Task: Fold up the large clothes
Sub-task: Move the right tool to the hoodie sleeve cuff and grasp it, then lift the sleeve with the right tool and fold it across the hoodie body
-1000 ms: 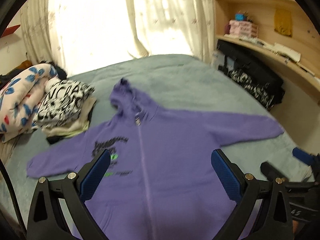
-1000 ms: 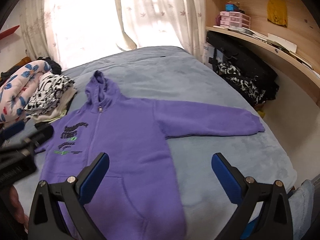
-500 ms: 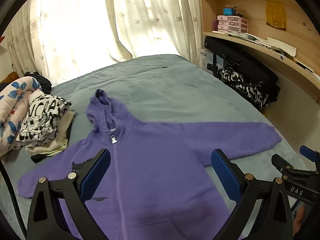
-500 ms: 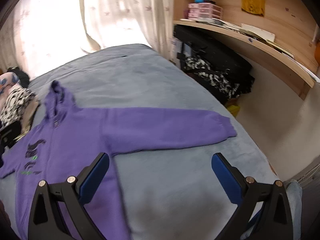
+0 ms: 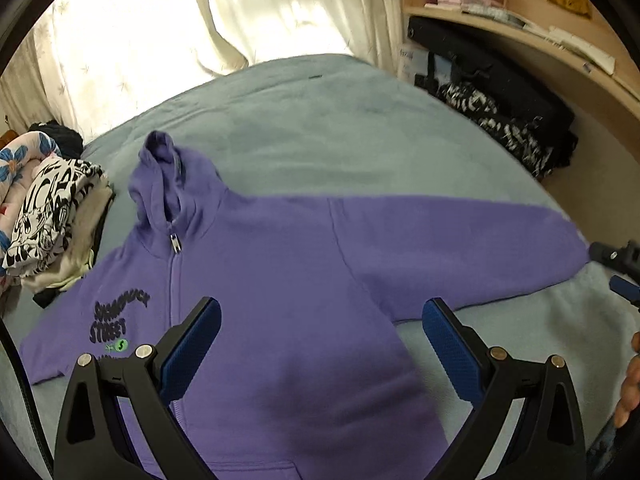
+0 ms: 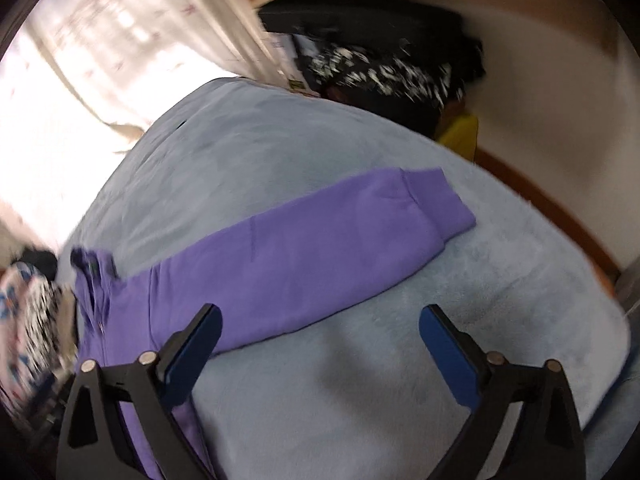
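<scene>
A purple zip hoodie (image 5: 280, 280) lies flat, front up, on the grey-blue bed (image 5: 320, 128), hood toward the window and both sleeves spread. My left gripper (image 5: 320, 324) hovers open above the hoodie's chest, nothing between its blue pads. My right gripper (image 6: 320, 328) hangs wide above the bed, beside the lower edge of the right sleeve (image 6: 320, 240); its jaws are closing slightly with nothing between them. The sleeve's cuff (image 6: 436, 200) lies near the bed's right side. The right gripper's tips (image 5: 620, 272) show at the right edge of the left wrist view.
A pile of folded clothes (image 5: 52, 216) sits at the bed's left side. Black and patterned bags (image 5: 508, 120) lie under a wooden shelf (image 5: 520, 40) on the right. Curtains (image 5: 200, 32) hang behind the bed. A hand (image 5: 630, 384) shows at the far right.
Both grippers have dropped closer to the bed. The right one swung to the right and rolled, from over the hoodie's body to beside the right sleeve; the left one shifted over the chest.
</scene>
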Action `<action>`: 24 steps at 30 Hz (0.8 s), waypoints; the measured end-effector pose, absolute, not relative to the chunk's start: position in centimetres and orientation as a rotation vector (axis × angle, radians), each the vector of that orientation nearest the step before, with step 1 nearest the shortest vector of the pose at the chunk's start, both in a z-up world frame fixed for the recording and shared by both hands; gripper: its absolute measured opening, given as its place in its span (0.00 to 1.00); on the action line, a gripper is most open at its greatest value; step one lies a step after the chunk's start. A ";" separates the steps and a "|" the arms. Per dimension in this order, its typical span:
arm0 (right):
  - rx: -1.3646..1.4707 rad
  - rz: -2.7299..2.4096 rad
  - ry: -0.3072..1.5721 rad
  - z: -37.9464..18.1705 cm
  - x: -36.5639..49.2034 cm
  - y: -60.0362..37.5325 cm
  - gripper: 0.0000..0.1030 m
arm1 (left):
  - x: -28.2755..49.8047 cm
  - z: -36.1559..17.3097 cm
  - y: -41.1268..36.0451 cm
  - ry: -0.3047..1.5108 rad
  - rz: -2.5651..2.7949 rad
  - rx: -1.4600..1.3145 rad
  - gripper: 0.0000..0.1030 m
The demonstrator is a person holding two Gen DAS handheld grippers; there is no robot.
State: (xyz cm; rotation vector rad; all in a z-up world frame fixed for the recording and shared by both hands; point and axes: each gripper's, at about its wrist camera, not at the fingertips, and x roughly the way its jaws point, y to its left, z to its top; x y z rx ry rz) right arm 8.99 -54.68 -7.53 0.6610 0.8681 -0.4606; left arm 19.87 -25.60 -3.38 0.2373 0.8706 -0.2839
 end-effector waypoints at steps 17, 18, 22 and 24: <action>0.815 -0.607 0.939 -14.9 13.1 -59.7 0.25 | 23.0 -7.7 -25.1 0.908 -0.211 0.237 0.97; 0.789 -0.612 0.942 -14.7 13.3 -59.6 0.21 | 23.5 -7.9 -25.1 0.911 -0.202 0.236 0.97; 0.731 -0.608 0.891 -13.5 12.8 -58.8 0.12 | 25.1 -8.6 -24.8 0.929 -0.182 0.232 0.97; 0.670 -0.598 0.855 -12.0 12.8 -57.8 0.11 | 25.6 -8.7 -24.5 0.931 -0.172 0.233 0.97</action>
